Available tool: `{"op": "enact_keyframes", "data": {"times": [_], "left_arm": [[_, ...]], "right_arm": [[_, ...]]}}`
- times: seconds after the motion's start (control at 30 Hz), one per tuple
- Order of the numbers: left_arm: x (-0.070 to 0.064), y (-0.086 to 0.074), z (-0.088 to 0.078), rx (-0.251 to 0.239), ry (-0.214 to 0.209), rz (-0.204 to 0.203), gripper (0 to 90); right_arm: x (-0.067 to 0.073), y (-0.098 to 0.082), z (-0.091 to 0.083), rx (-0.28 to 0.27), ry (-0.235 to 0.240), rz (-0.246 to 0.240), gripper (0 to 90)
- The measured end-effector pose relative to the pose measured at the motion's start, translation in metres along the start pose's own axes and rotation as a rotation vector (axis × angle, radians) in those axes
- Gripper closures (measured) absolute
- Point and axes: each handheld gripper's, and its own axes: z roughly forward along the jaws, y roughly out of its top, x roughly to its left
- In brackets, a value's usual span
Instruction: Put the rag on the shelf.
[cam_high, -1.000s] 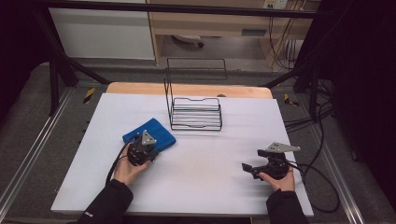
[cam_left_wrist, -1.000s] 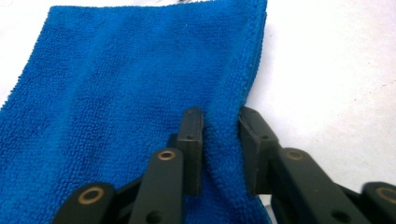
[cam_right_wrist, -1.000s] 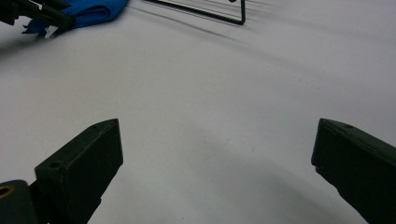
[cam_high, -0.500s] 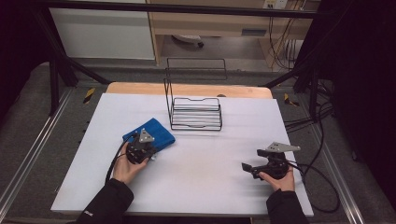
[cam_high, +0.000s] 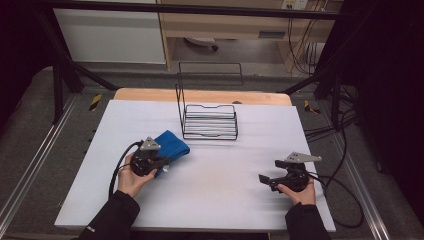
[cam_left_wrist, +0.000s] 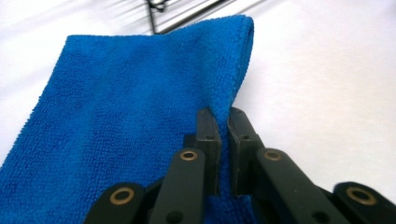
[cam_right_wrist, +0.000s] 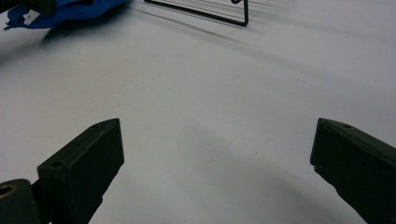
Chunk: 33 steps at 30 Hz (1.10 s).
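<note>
A folded blue cloth (cam_high: 173, 142) lies on the white table, left of centre. My left gripper (cam_high: 163, 164) sits at its near right corner. In the left gripper view the jaws (cam_left_wrist: 224, 117) have just been closing and now pinch the cloth (cam_left_wrist: 116, 116) along its right edge, fabric between the pads. My right gripper (cam_high: 264, 178) rests at the table's right side, pointing left. Its jaws (cam_right_wrist: 217, 126) stand wide open over bare table with nothing between them. Far off at the top left of that view lies the cloth (cam_right_wrist: 70, 11).
A black wire rack (cam_high: 209, 120) stands behind the cloth at the middle back of the table (cam_high: 225, 205), its tall back frame upright. The rack's base (cam_right_wrist: 201, 11) shows far ahead of the right gripper. Cables trail from both grippers.
The left gripper's jaws have closed on the cloth's edge, and the cloth looks slightly gathered and shifted right. The right gripper has not moved.
</note>
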Motion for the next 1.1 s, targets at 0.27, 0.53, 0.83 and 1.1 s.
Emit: {"op": "enact_keyframes", "data": {"times": [0.27, 0.53, 0.83, 1.1], "left_arm": [[-0.029, -0.004, 0.007, 0.013, -0.053, 0.02, 84.6], [-0.052, -0.006, 0.005, -0.003, -0.101, 0.021, 84.5], [-0.08, -0.005, 0.01, 0.004, -0.145, 0.063, 84.3], [-0.095, -0.007, 0.019, 0.027, -0.153, 0.087, 83.6]], "right_arm": [[0.0, 0.0, -0.001, 0.0, 0.0, -0.002, 3.3], [0.001, 0.0, -0.001, 0.005, 0.001, 0.0, 3.6], [0.001, 0.0, -0.001, 0.004, 0.0, 0.003, 3.8], [0.001, -0.001, -0.001, 0.006, 0.004, 0.001, 3.8]]}}
